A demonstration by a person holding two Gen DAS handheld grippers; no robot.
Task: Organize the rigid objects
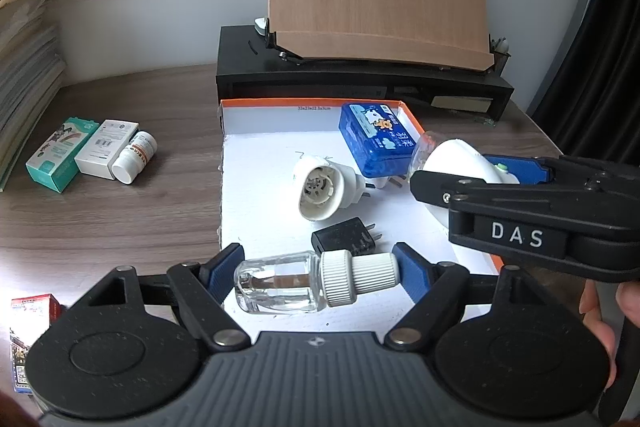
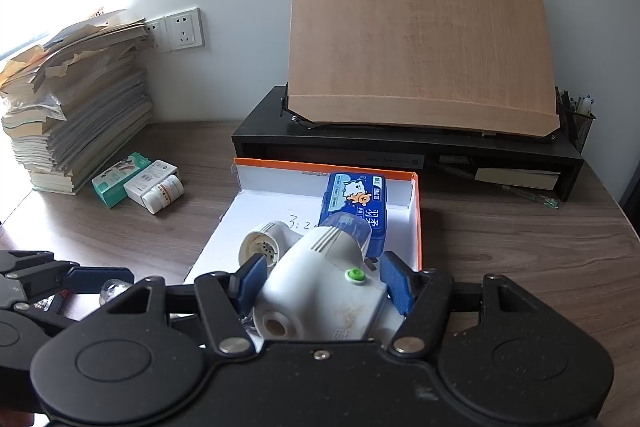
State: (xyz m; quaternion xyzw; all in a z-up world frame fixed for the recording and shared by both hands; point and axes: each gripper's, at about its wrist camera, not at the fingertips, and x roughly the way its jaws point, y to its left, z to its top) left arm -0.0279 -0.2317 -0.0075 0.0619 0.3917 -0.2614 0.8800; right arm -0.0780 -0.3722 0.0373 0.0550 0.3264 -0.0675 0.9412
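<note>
My left gripper [image 1: 318,273] is shut on a clear glass bottle [image 1: 280,283] with a white ribbed cap. The bottle lies crosswise, one blue pad on its base and the other on its cap, over the near edge of a white box with an orange rim [image 1: 256,155]. My right gripper [image 2: 324,281] is shut on a white plug-in vaporizer [image 2: 320,291] with a green button and a clear bottle at its front. It hangs over the box's [image 2: 418,219] right side. In the box lie a blue case [image 1: 376,139], another white vaporizer [image 1: 320,187] and a black charger plug [image 1: 344,241].
Left of the box, two medicine cartons and a white pill bottle [image 1: 132,157] lie on the wooden desk. A paper stack [image 2: 80,107] stands at the far left. Behind the box is a black riser [image 2: 400,147] carrying a tilted wooden board. A small red carton [image 1: 34,307] lies near left.
</note>
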